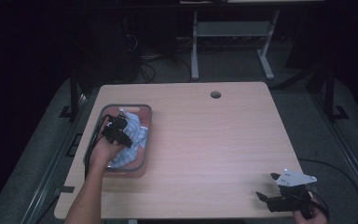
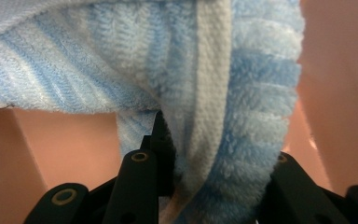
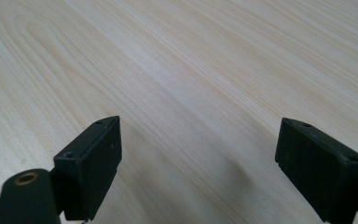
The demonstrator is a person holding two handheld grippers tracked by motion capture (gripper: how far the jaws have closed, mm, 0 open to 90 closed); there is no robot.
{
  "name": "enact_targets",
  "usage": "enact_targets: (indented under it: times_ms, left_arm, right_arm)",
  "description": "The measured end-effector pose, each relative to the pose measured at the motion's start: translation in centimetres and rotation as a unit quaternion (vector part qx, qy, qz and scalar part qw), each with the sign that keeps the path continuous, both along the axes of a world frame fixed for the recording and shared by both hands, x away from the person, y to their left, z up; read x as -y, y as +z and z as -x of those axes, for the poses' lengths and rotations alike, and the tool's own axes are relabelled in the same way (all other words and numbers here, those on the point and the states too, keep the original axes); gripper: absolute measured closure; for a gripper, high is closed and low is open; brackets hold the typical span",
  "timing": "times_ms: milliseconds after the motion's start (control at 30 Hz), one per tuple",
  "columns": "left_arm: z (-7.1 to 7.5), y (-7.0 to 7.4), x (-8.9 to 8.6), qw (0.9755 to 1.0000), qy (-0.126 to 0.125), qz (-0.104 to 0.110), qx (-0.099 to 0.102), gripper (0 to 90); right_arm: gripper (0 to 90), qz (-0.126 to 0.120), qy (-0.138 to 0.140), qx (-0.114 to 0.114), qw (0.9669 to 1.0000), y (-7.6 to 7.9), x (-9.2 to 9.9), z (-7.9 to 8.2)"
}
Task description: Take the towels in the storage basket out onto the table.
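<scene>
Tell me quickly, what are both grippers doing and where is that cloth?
Left gripper shut on the blue-and-white striped terry towel, inside the pink plastic bin. Right gripper open above the bare light-wood table. Nothing in the way.

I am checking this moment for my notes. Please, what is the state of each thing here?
Towel: blue and white, crumpled, lying in the bin, pinched by the left gripper.
Bin: pink, upright on the table, holding the towel.
Left gripper: jaws shut on the towel.
Right gripper: jaws open, nothing between them, above the table.
</scene>
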State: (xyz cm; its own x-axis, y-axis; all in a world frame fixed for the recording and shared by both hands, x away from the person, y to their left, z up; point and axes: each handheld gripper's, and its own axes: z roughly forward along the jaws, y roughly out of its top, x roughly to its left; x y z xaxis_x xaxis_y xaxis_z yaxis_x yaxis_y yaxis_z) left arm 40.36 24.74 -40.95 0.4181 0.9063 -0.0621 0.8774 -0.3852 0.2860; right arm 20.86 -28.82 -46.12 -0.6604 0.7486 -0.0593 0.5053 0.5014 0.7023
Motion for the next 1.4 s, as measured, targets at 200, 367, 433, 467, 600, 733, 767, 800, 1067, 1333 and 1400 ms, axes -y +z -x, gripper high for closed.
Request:
enact_targets:
  times_ms: [200,367,433,467,600,733,767,800,1067,1333,1400]
  left_arm:
    - [1.1,0.9,-0.7,0.9990,0.003,0.042,0.016,69.1]
    - [2.1,1.4,-1.0,0.9973,-0.005,0.065,0.035,69.0]
    - [2.3,1.6,-1.3,0.9953,-0.007,0.085,0.044,69.0]
    - [2.5,1.8,-1.5,0.9942,-0.005,0.094,0.051,69.0]
    - [3.1,2.3,-2.0,0.9907,0.000,0.120,0.064,69.0]
    - [3.9,2.7,-2.5,0.9857,0.010,0.151,0.075,68.5]
    - [4.0,2.8,-2.7,0.9849,0.011,0.154,0.077,68.6]
    - [4.1,3.0,-2.8,0.9842,0.011,0.158,0.080,68.5]
    - [5.1,3.7,-3.3,0.9763,0.007,0.195,0.094,68.6]
    - [5.8,4.8,-4.1,0.9683,0.012,0.223,0.112,68.6]
    - [6.0,5.3,-4.2,0.9674,0.008,0.223,0.119,68.6]
  right_arm:
    - [13.9,-0.005,-0.008,0.003,0.9999,0.1,0.3,0.1]
    - [13.9,-0.004,-0.009,0.003,0.9999,0.1,0.3,0.2]
    - [13.9,-0.004,-0.010,0.003,0.9999,0.1,0.2,0.2]
    - [13.9,-0.004,-0.011,0.003,0.9999,0.1,0.2,0.2]
    - [13.9,-0.001,-0.014,0.006,0.9999,0.2,0.3,0.2]
    - [13.9,-0.005,-0.016,0.002,0.9999,0.0,0.4,0.1]
    - [13.9,-0.005,-0.015,0.000,0.9999,0.0,0.4,0.1]
    - [13.9,-0.003,-0.014,0.002,0.9999,0.1,0.4,0.1]
    - [13.9,-0.001,-0.023,0.009,0.9997,0.2,0.5,0.1]
    - [13.9,0.002,-0.023,0.009,0.9997,0.3,0.5,0.1]
    - [13.9,0.005,-0.019,0.011,0.9998,0.4,0.4,0.0]
